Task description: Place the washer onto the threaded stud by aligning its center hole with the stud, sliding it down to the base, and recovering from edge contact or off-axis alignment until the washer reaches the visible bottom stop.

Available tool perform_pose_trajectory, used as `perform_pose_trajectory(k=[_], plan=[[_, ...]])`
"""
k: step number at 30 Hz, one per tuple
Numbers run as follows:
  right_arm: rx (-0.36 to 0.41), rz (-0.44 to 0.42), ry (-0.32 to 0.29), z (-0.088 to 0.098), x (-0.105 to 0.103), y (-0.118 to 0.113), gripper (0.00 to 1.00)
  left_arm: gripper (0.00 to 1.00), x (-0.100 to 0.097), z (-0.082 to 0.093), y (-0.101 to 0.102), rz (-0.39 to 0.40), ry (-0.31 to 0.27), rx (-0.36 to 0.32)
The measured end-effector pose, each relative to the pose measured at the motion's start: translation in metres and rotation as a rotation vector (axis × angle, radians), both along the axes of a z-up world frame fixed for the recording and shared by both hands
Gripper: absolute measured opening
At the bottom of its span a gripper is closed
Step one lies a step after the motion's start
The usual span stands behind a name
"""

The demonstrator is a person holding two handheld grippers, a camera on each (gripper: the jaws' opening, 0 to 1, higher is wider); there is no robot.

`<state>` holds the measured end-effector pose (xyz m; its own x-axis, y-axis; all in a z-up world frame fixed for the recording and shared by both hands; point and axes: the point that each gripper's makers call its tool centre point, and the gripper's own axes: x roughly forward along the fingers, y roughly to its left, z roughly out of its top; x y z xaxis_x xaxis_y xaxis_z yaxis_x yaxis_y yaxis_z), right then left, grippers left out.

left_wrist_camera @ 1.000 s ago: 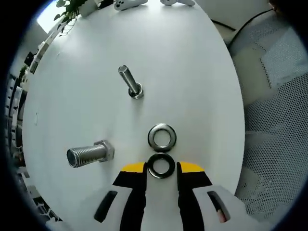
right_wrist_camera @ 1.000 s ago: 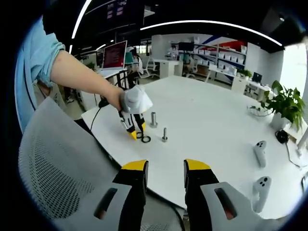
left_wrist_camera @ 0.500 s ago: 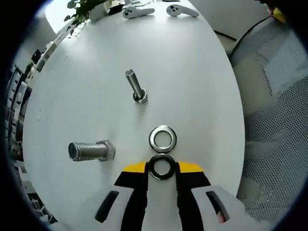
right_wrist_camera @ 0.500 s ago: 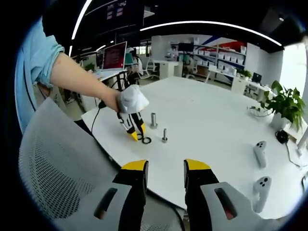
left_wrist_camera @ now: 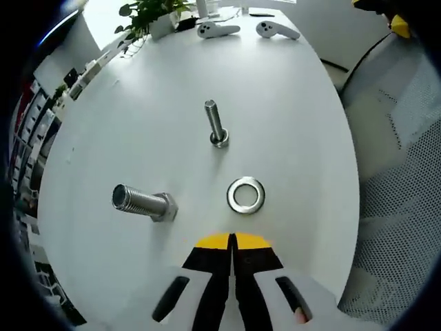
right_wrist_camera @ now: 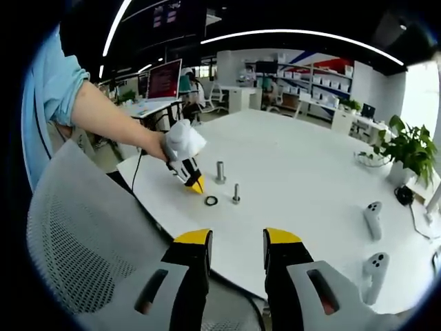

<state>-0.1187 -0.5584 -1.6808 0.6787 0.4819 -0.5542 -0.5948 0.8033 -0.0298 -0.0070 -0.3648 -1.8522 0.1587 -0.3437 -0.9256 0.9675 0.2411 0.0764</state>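
Note:
A silver washer (left_wrist_camera: 246, 195) lies flat on the white table (left_wrist_camera: 296, 103), a little ahead of my left gripper (left_wrist_camera: 232, 241), whose yellow-tipped jaws are pressed together. A thin threaded stud (left_wrist_camera: 215, 124) stands upright beyond the washer. A thick bolt (left_wrist_camera: 141, 202) stands on its head to the left. In the right gripper view, a hand holds the left gripper (right_wrist_camera: 196, 185) tilted just above the table, beside a ring (right_wrist_camera: 211, 201), the thin stud (right_wrist_camera: 236, 193) and the thick bolt (right_wrist_camera: 220, 172). My right gripper (right_wrist_camera: 236, 241) is open, away from the table's edge.
Two white controllers (left_wrist_camera: 218, 29) (left_wrist_camera: 277, 29) lie at the table's far end, next to a potted plant (left_wrist_camera: 148, 14). A mesh office chair (right_wrist_camera: 83, 234) stands by the table's near edge. Office desks and shelves fill the background.
The left jaws have closed together and the left gripper has lifted back from the table. The black ring that lay between the jaws has gone from sight. The right gripper has stayed put.

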Motion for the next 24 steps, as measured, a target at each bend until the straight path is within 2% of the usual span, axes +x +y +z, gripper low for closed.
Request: perform_pose_trajectory(k=[1, 2, 3, 8, 14, 17, 20, 24], plan=[[0.000, 0.001, 0.001, 0.000, 0.000, 0.000, 0.31, 0.00, 0.004, 0.003, -0.005, -0.013, -0.029, -0.034], [0.000, 0.001, 0.001, 0.000, 0.000, 0.000, 0.31, 0.00, 0.003, 0.004, -0.001, 0.002, -0.013, -0.026], [0.000, 0.001, 0.002, 0.000, 0.000, 0.000, 0.31, 0.00, 0.002, 0.006, -0.003, 0.036, 0.010, -0.050], [0.003, 0.006, 0.000, 0.000, 0.000, 0.001, 0.30, 0.00, 0.013, 0.031, -0.002, 0.108, -0.002, -0.161], [0.003, 0.015, 0.006, -0.001, -0.001, 0.003, 0.30, 0.00, 0.029, 0.061, 0.031, 0.166, -0.063, -0.213], [0.004, 0.017, 0.008, -0.001, -0.001, 0.003, 0.30, 0.00, 0.027, 0.072, 0.046, 0.177, -0.077, -0.210], [0.005, 0.016, 0.009, -0.001, -0.001, 0.003, 0.30, 0.04, 0.029, 0.070, 0.065, 0.182, -0.077, -0.185], [0.005, 0.015, 0.011, -0.001, -0.001, 0.003, 0.30, 0.16, 0.025, 0.058, 0.085, 0.195, -0.041, -0.142]])
